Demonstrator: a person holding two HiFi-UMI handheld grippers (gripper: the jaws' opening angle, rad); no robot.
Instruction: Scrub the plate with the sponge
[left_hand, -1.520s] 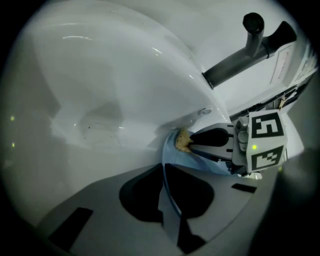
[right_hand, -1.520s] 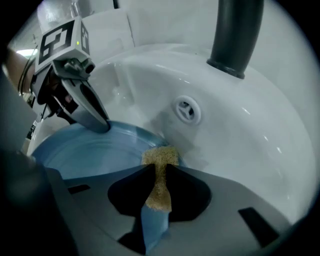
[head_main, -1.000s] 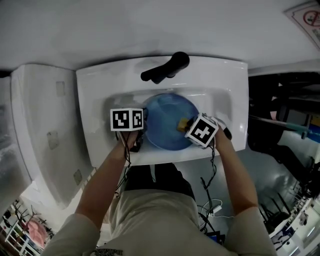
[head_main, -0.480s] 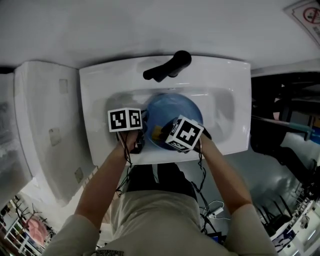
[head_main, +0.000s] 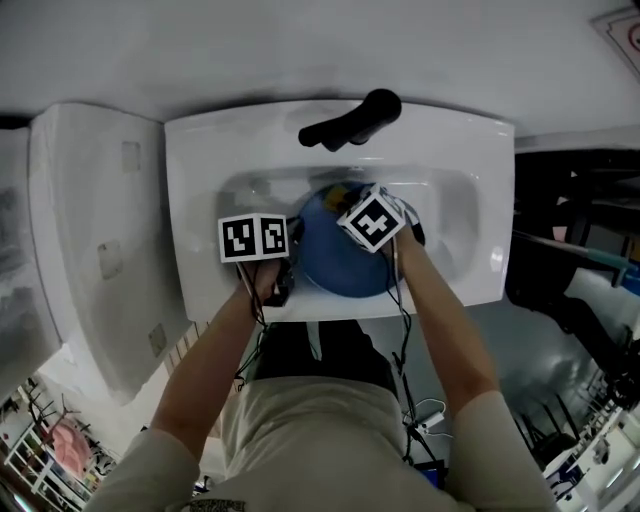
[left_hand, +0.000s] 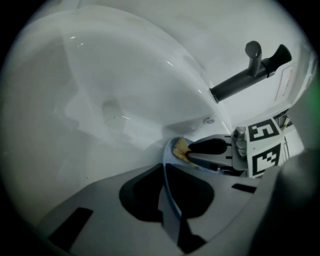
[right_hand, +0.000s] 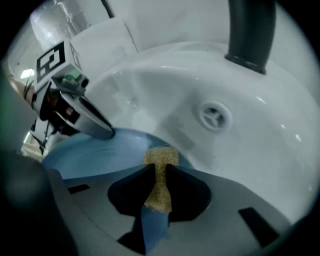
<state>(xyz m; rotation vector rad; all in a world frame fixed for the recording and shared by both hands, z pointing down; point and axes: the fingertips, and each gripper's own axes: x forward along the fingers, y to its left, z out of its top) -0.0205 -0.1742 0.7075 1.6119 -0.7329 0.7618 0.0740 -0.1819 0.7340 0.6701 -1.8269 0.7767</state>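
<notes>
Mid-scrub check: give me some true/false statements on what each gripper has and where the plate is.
The left gripper is clamped on the rim of the blue plate. True.
The right gripper is empty. False: it is shut on the sponge.
The sponge touches the plate. True.
The plate lies on the counter beside the sink. False: it is inside the basin.
The faucet is white. False: it is dark.
</notes>
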